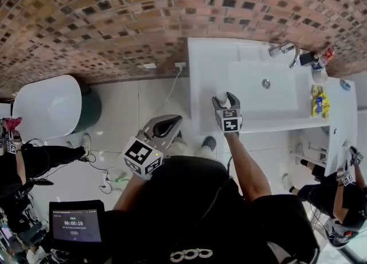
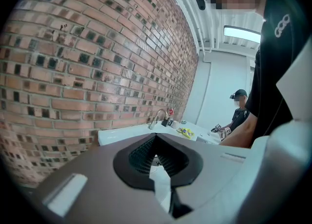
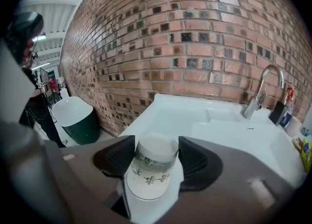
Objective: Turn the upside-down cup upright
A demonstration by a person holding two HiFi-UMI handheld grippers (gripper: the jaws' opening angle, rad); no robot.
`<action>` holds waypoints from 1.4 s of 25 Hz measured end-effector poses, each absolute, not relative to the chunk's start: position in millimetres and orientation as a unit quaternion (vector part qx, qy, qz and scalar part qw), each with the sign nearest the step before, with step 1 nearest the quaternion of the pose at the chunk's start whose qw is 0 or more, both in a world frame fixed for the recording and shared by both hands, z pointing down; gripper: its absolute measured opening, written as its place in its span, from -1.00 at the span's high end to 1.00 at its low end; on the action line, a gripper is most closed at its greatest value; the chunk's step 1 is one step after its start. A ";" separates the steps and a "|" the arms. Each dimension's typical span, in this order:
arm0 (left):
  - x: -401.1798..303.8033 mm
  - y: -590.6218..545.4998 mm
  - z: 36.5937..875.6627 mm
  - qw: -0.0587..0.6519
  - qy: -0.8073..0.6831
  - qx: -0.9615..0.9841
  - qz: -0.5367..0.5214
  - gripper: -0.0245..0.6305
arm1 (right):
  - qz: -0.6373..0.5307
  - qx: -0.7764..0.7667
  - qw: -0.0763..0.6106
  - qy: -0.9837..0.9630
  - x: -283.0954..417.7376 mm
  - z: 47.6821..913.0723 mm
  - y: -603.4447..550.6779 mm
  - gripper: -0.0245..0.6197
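Observation:
A pale cup (image 3: 150, 170) with dark printed marks sits between the black pads of my right gripper (image 3: 155, 154), which is shut on its sides. The cup lies tilted along the jaws, its wider end toward the camera. In the head view the right gripper (image 1: 226, 101) holds the cup (image 1: 222, 94) just above the front left part of the white counter (image 1: 206, 68). My left gripper (image 1: 171, 121) hangs over the tiled floor, left of the counter. In its own view the left gripper (image 2: 156, 139) has its tips together with nothing between them.
The counter holds a sink basin (image 1: 264, 93), a tap (image 1: 287, 51), bottles (image 1: 319, 65) and a yellow packet (image 1: 319, 101). A brick wall runs behind. A white tub (image 1: 49, 108) stands on the floor at left. People sit at both edges, and a screen (image 1: 74, 225) is low left.

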State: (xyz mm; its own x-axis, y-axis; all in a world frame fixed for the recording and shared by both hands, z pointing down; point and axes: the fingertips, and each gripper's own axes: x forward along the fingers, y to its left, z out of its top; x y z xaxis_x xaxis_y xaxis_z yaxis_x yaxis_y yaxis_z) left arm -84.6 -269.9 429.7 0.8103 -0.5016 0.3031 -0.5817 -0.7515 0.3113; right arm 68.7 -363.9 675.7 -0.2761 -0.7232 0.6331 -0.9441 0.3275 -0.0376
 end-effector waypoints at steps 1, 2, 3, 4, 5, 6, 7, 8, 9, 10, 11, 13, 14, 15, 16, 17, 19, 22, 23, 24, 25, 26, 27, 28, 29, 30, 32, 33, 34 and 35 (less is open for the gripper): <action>-84.7 -268.9 429.7 0.198 -0.293 0.930 0.103 0.88 | 0.204 0.539 0.266 -0.773 68.6 678.0 -364.8 0.10; -84.8 -268.0 429.5 0.197 -0.294 0.929 0.106 0.88 | 0.198 0.538 0.267 -0.775 68.6 679.8 -366.1 0.10; -84.8 -267.2 429.0 0.194 -0.296 0.929 0.108 0.88 | 0.191 0.538 0.265 -0.777 68.5 681.0 -367.7 0.10; -85.1 -266.7 428.4 0.192 -0.298 0.929 0.109 0.88 | 0.183 0.538 0.262 -0.780 68.2 681.7 -369.6 0.10; -85.6 -266.2 427.9 0.189 -0.300 0.928 0.111 0.88 | 0.176 0.537 0.258 -0.784 67.4 682.3 -371.3 0.10; -86.3 -265.7 427.7 0.187 -0.302 0.928 0.112 0.88 | 0.168 0.535 0.254 -0.788 65.8 683.5 -372.3 0.10; -87.2 -265.1 427.7 0.187 -0.304 0.927 0.114 0.88 | 0.161 0.532 0.252 -0.792 63.8 685.7 -372.3 0.10; -88.1 -264.5 427.9 0.187 -0.305 0.927 0.116 0.88 | 0.154 0.529 0.254 -0.795 61.9 688.6 -371.0 0.10; -88.6 -263.8 428.1 0.187 -0.306 0.926 0.117 0.88 | 0.146 0.526 0.257 -0.797 60.7 691.3 -369.1 0.10; -88.7 -263.2 428.2 0.187 -0.306 0.926 0.119 0.88 | 0.139 0.525 0.261 -0.798 60.3 693.4 -366.7 0.10; -88.5 -262.7 428.3 0.187 -0.307 0.926 0.119 0.88 | 0.133 0.523 0.266 -0.799 60.6 695.4 -364.1 0.10; -86.7 -261.5 428.9 0.187 -0.307 0.925 0.121 0.88 | 0.131 0.520 0.275 -0.798 61.4 699.1 -358.3 0.10; -85.1 -260.5 429.2 0.188 -0.306 0.925 0.121 0.88 | 0.132 0.518 0.279 -0.798 61.9 700.7 -355.1 0.10; -83.0 -259.4 429.4 0.188 -0.305 0.926 0.121 0.88 | 0.133 0.516 0.283 -0.798 62.3 702.1 -352.3 0.10; -80.5 -258.4 429.4 0.188 -0.304 0.926 0.121 0.88 | 0.131 0.513 0.287 -0.798 62.1 703.2 -350.5 0.10; -78.0 -257.7 429.1 0.187 -0.303 0.927 0.120 0.88 | 0.126 0.508 0.294 -0.800 61.3 704.2 -349.7 0.10; -73.5 -256.0 428.1 0.186 -0.302 0.928 0.118 0.88 | 0.111 0.496 0.311 -0.803 57.6 706.7 -348.7 0.10; -68.0 -251.8 425.5 0.183 -0.303 0.928 0.116 0.88 | 0.098 0.487 0.321 -0.806 55.2 710.2 -346.1 0.11; -66.7 -250.1 424.4 0.182 -0.304 0.928 0.116 0.88 | 0.101 0.486 0.319 -0.807 55.6 710.8 -345.8 0.11; -65.7 -248.2 423.2 0.180 -0.306 0.927 0.116 0.88 | 0.109 0.484 0.319 -0.807 55.9 711.7 -345.8 0.11; -65.0 -246.3 422.1 0.179 -0.309 0.927 0.116 0.88 | 0.121 0.481 0.321 -0.807 56.2 713.7 -345.9 0.11; -64.5 -244.1 421.1 0.177 -0.312 0.926 0.116 0.88 | 0.136 0.477 0.324 -0.806 56.8 716.7 -345.7 0.11; -64.1 -241.4 420.2 0.176 -0.315 0.925 0.116 0.88 | 0.150 0.475 0.326 -0.803 58.2 719.3 -345.3 0.10; -63.7 -238.3 419.4 0.175 -0.319 0.924 0.117 0.88 | 0.161 0.476 0.323 -0.802 60.3 719.8 -345.2 -0.07; -63.4 -234.5 418.6 0.174 -0.323 0.923 0.117 0.88 | 0.168 0.479 0.313 -0.803 62.6 717.1 -344.8 -0.27; -63.2 -229.9 418.0 0.175 -0.328 0.921 0.117 0.88 | 0.175 0.481 0.298 -0.806 64.3 711.7 -343.1 -0.29; -62.0 -219.0 417.6 0.180 -0.340 0.916 0.117 0.88 | 0.190 0.480 0.273 -0.812 66.9 699.4 -333.2 -0.29; -60.5 -214.1 418.1 0.183 -0.345 0.913 0.117 0.88 | 0.195 0.479 0.265 -0.814 69.5 695.2 -327.4 -0.29; -58.7 -210.2 419.1 0.184 -0.350 0.911 0.117 0.88 | 0.198 0.479 0.258 -0.815 73.2 691.5 -322.8 -0.29; -57.0 -207.1 421.1 0.185 -0.354 0.909 0.117 0.88 | 0.198 0.481 0.250 -0.817 77.5 687.7 -319.6 -0.29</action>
State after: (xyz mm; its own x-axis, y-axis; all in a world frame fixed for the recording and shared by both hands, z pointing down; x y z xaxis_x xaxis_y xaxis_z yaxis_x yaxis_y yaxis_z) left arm -57.0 -207.1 421.1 0.7225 -0.5999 0.3436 -0.6865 -0.6814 0.2538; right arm 77.5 -319.6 687.7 -0.4129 -0.6857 0.5994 -0.8843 0.4594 -0.0836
